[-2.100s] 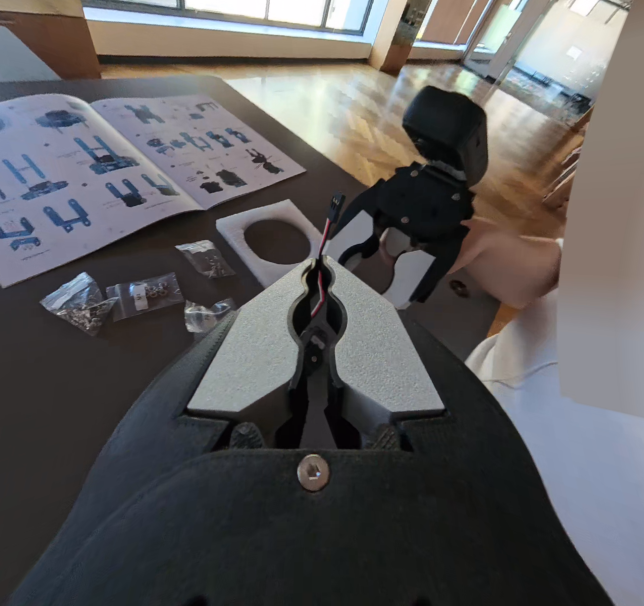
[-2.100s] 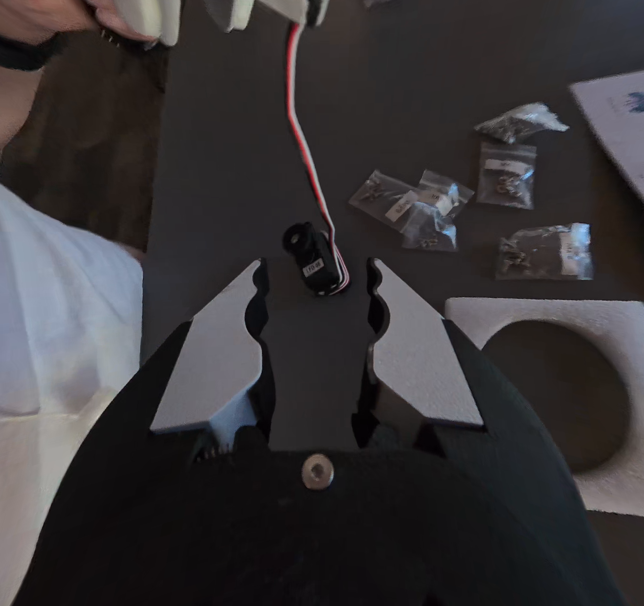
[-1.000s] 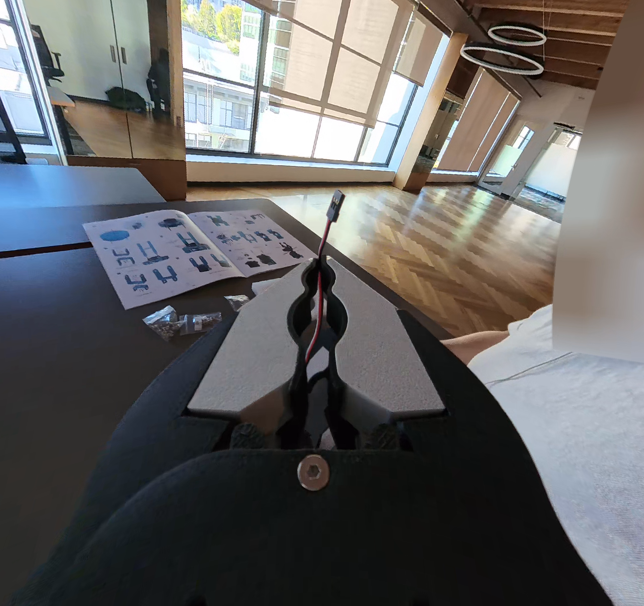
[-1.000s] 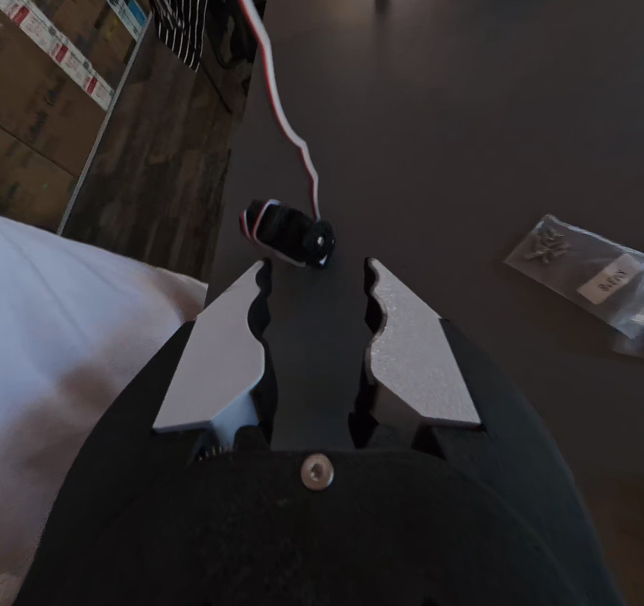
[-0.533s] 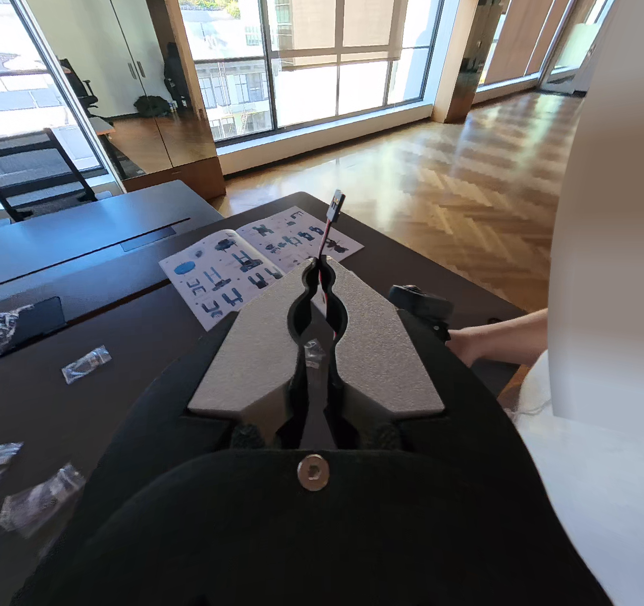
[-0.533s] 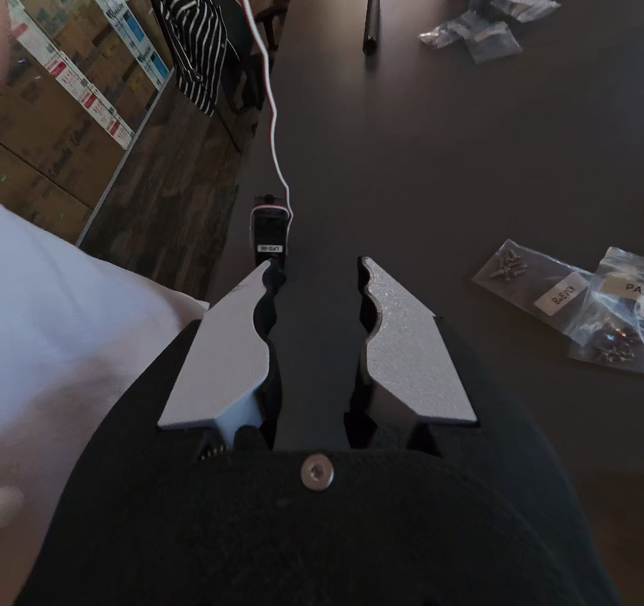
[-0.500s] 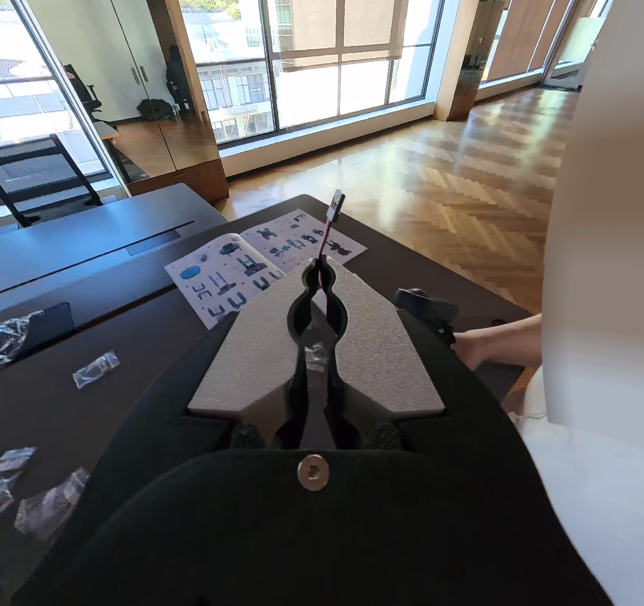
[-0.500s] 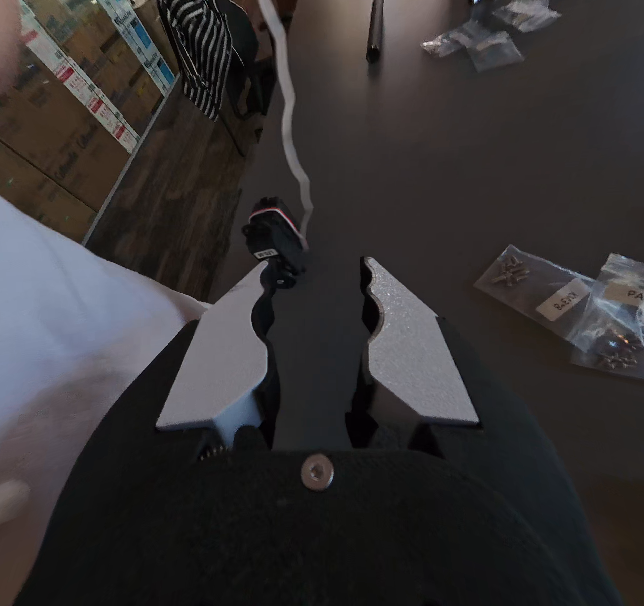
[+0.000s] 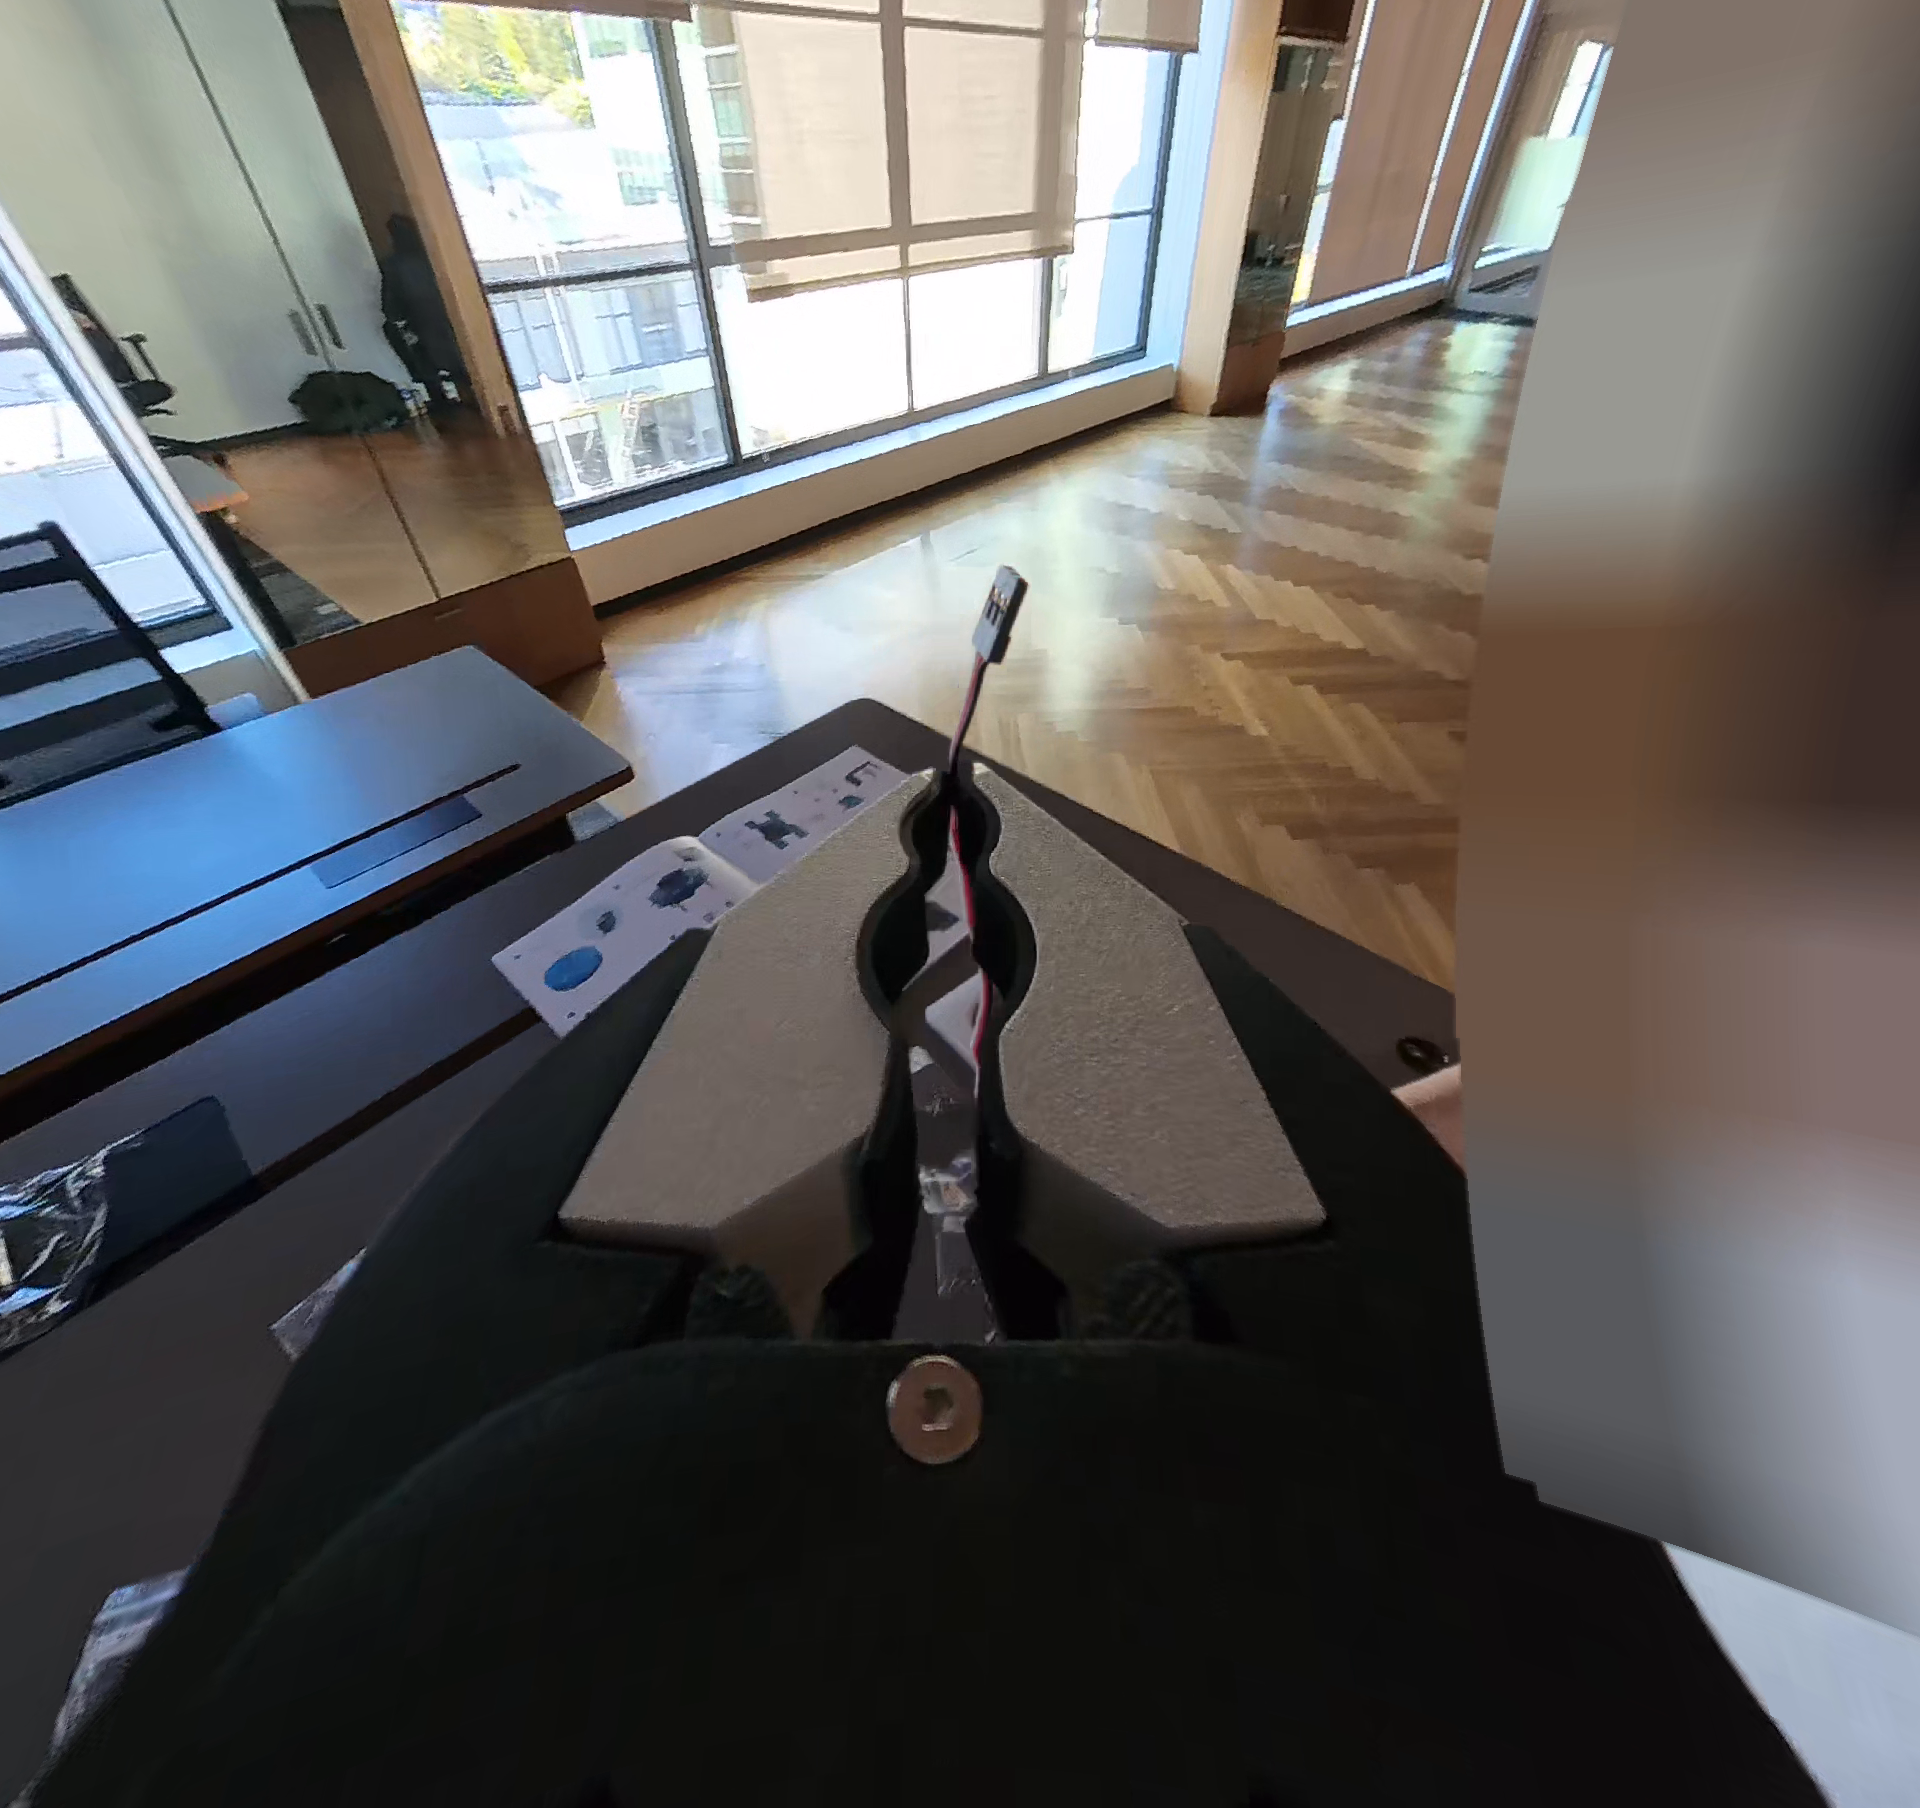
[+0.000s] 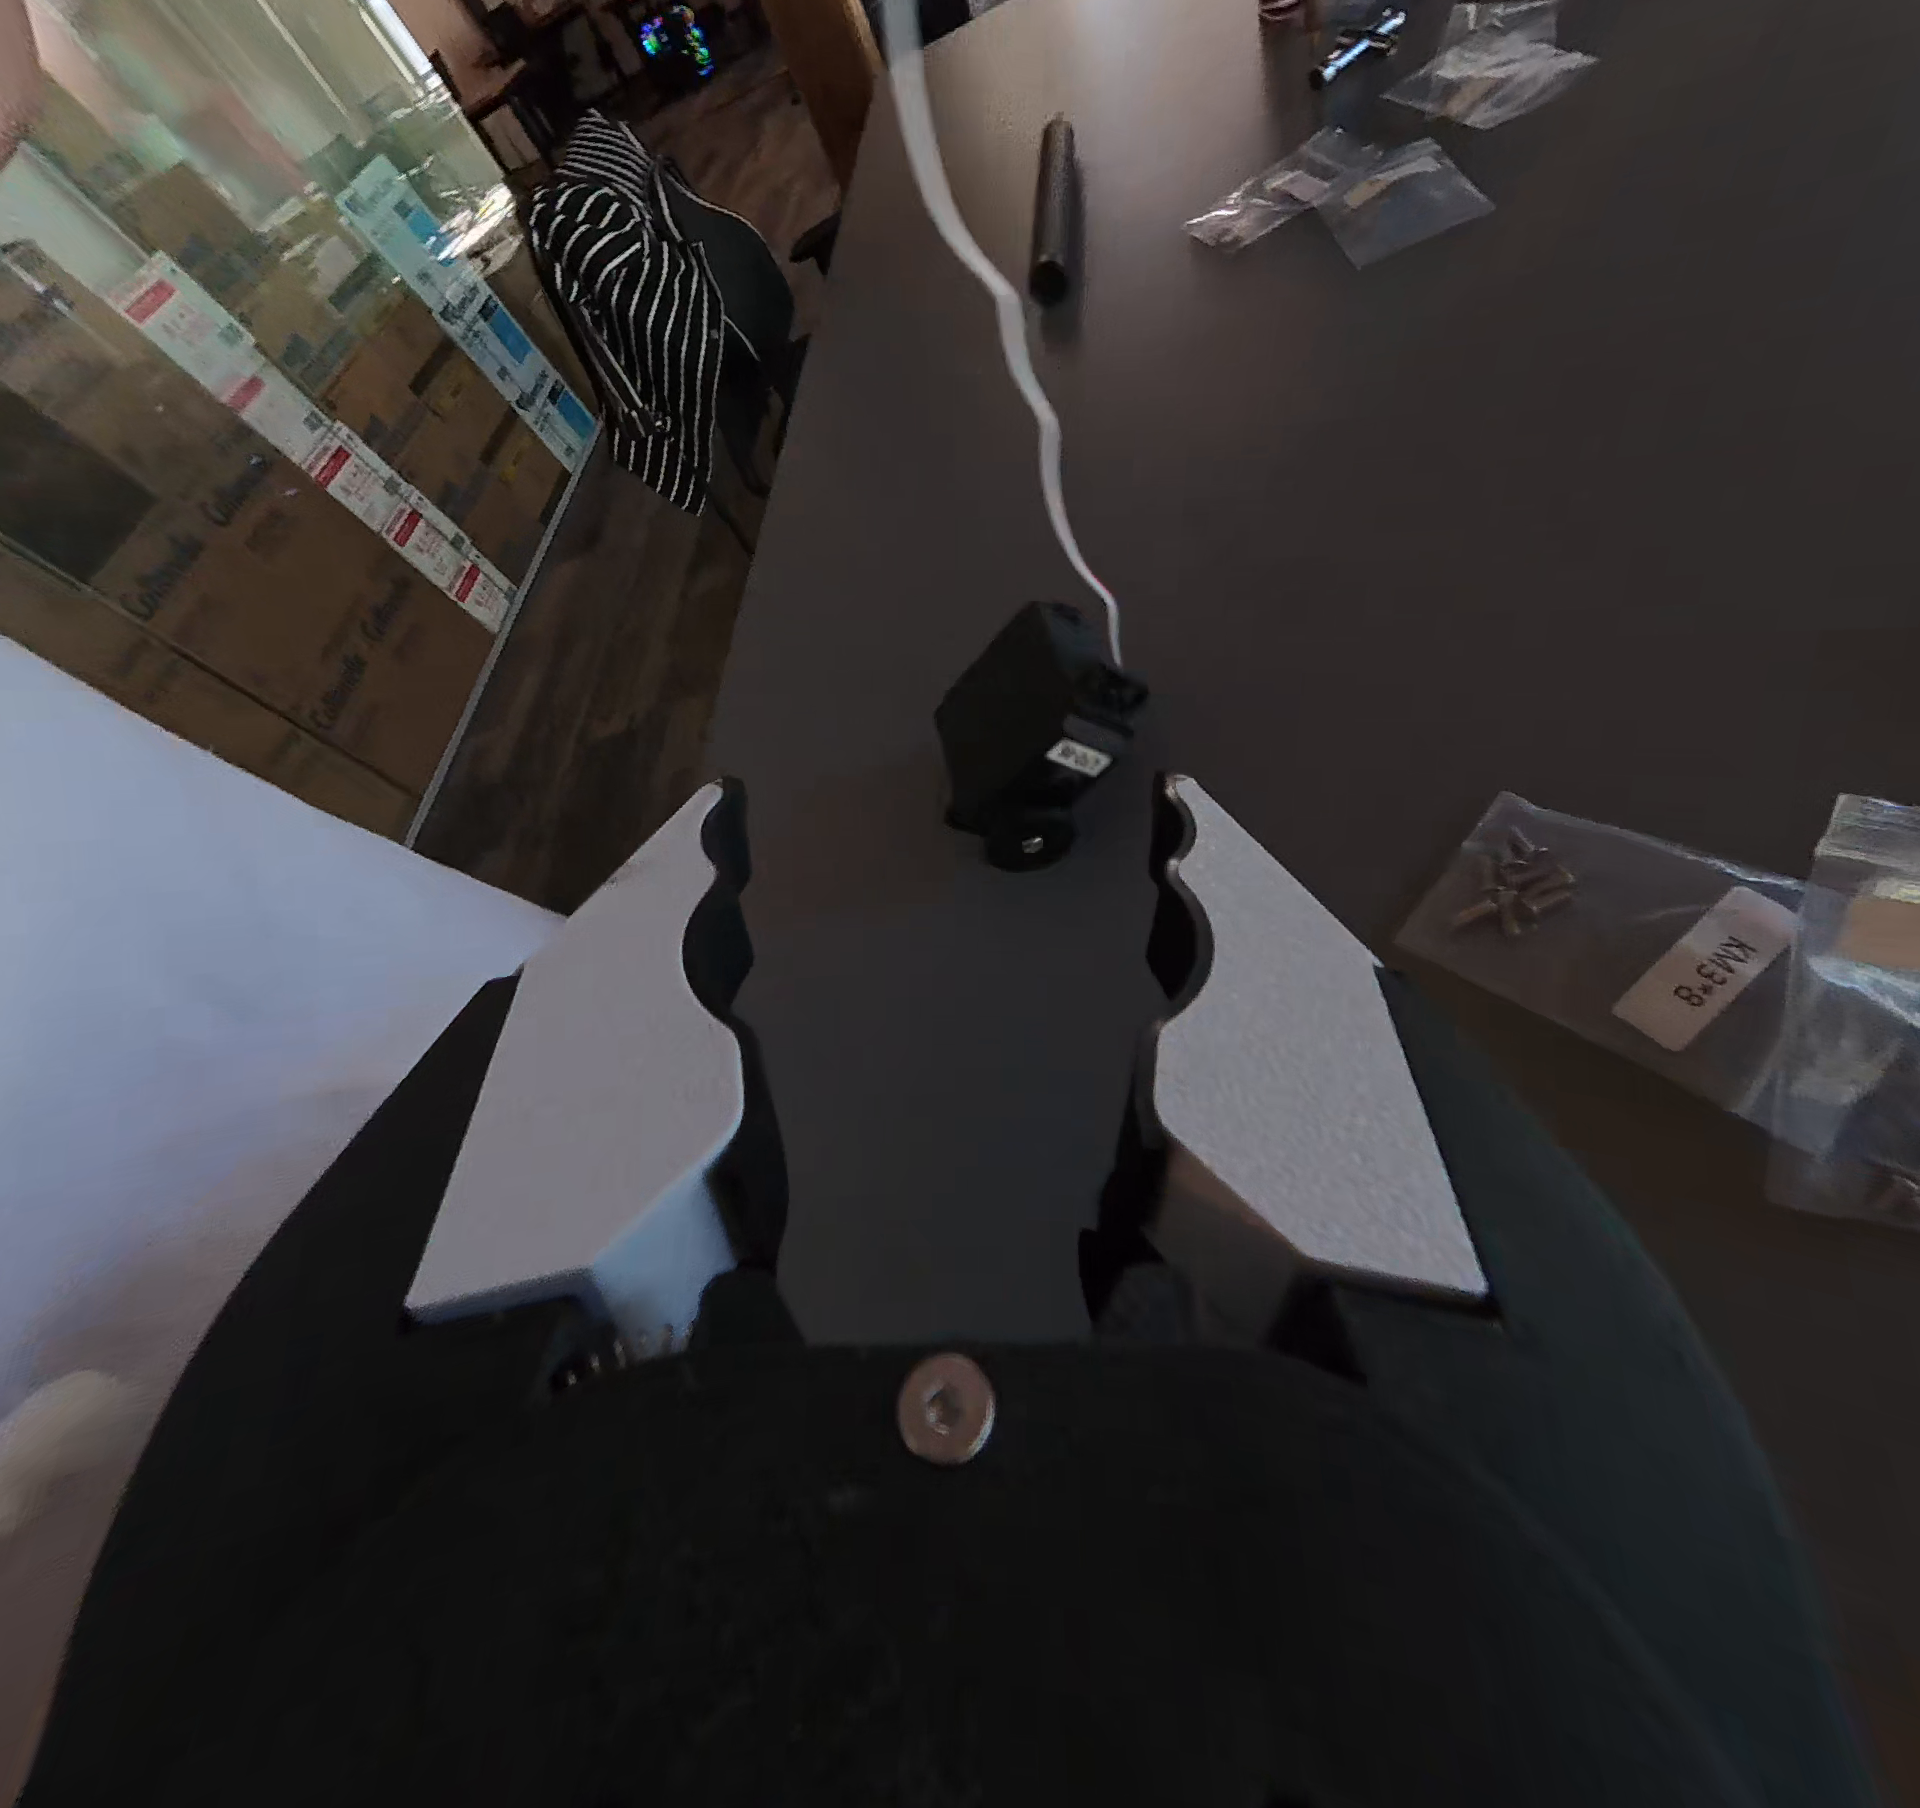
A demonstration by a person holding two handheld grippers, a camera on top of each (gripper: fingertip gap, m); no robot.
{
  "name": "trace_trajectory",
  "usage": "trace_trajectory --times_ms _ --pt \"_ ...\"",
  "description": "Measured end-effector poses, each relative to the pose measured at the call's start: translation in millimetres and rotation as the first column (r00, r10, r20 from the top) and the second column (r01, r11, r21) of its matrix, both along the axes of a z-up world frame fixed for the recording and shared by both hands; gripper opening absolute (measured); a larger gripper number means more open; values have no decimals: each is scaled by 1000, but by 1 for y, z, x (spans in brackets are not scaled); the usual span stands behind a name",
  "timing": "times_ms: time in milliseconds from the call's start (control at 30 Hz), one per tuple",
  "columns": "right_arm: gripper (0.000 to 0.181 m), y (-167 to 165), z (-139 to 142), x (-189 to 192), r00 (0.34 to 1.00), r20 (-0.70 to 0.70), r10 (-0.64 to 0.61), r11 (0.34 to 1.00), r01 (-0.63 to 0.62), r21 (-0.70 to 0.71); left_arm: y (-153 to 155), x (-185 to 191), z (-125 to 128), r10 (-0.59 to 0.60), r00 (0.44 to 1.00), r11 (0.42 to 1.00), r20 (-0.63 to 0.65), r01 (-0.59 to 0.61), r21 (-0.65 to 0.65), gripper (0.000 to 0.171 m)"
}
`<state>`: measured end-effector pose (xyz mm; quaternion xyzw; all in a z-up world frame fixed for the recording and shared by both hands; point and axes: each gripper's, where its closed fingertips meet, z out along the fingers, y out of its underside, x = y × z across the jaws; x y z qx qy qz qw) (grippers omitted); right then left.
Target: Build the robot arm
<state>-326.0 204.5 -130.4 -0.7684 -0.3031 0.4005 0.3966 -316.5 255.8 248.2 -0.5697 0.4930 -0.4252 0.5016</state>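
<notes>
Small black servo point(image 10: 1034, 724) hangs just off the dark table point(image 10: 1455, 511), dangling from its thin wire point(image 10: 1023, 345), right in front of the right gripper point(image 10: 948, 792). Right jaws wide apart, nothing between them. Wire runs up out of view; left gripper point(image 9: 953, 779) is pinched closed on it near the tips, black plug end point(image 9: 1000, 612) sticking up past them. Open instruction booklet point(image 9: 665, 891) lies on the table beyond the left gripper. Bags of screws point(image 10: 1590, 948) lie right of the servo; black rod point(image 10: 1051, 210) and more clear bags point(image 10: 1351, 189) farther back.
</notes>
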Motion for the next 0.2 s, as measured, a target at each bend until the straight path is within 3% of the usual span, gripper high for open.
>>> trace_trajectory --times_ms 200 --pt "79 34 -7 -7 992 70 -102 995 100 30 8 -26 24 -116 991 993 61 118 -24 0"
